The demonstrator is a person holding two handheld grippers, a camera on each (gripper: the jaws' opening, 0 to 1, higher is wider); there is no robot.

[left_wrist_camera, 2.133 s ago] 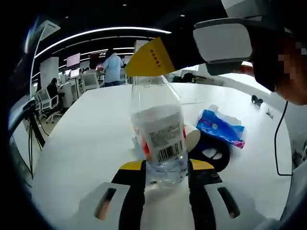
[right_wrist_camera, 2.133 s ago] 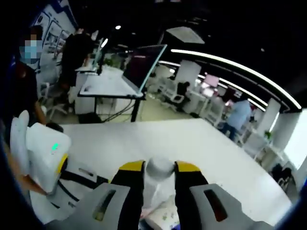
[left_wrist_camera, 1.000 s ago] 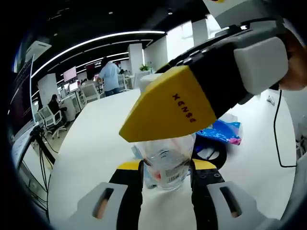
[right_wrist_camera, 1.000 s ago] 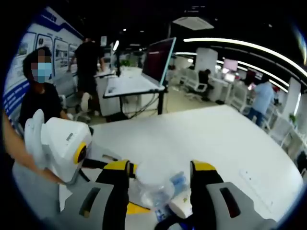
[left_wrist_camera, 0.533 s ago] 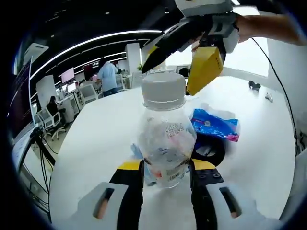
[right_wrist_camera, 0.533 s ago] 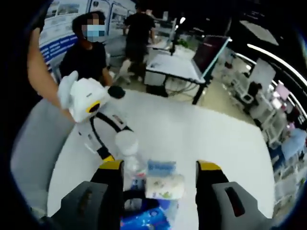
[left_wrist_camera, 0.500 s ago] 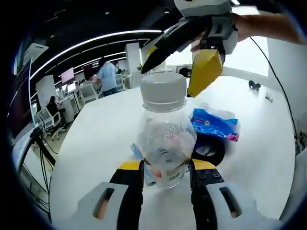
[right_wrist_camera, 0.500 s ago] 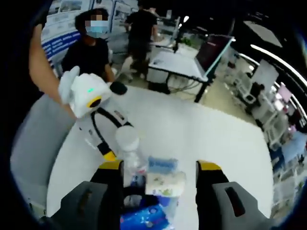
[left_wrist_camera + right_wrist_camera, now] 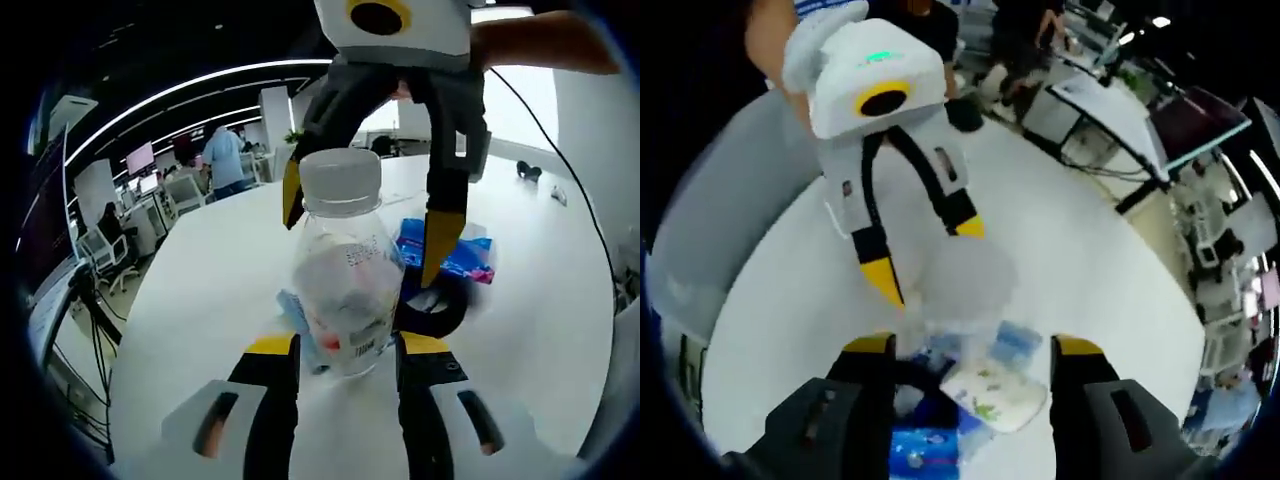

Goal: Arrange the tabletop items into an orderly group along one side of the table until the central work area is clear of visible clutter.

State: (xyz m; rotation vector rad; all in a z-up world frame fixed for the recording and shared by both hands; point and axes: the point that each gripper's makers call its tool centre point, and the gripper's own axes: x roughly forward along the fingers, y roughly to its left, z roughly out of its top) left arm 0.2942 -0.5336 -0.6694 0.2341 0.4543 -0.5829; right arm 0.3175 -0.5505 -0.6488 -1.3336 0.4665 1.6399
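**One bottle, two grippers, a small pile on the white table**

There is one clear plastic bottle (image 9: pixel 345 280) with a white cap. It stands up straight, with its long side going up and down and its cap on top. In the left gripper view it sits between the two yellow-tipped jaws of the left gripper (image 9: pixel 345 352), which pinch it low on its sides. It stands on the white table (image 9: pixel 200 290).

The right gripper (image 9: pixel 365 225) comes down from above in that same view. Its two jaws are spread wide, one on each side of the bottle's cap, and they do not touch it.

Behind the bottle lie one blue packet (image 9: pixel 455 250) and one black round thing (image 9: pixel 440 305), close together. A little light blue thing peeks out at the bottle's foot, too hidden to name.

The right gripper view looks down from the top. Here the bottle (image 9: pixel 965 275) is a blurry white cap, with the left gripper (image 9: pixel 930 255) reaching in toward it. This view also shows one white packet with small pictures (image 9: pixel 995 390) and a light blue pack (image 9: pixel 1012 342) touching it, just beside the bottle. The blue packet (image 9: pixel 925 440) lies at the bottom, between the right gripper's own spread jaws.

Far off in the left gripper view, one person in a blue top (image 9: pixel 225 158) stands by desks.
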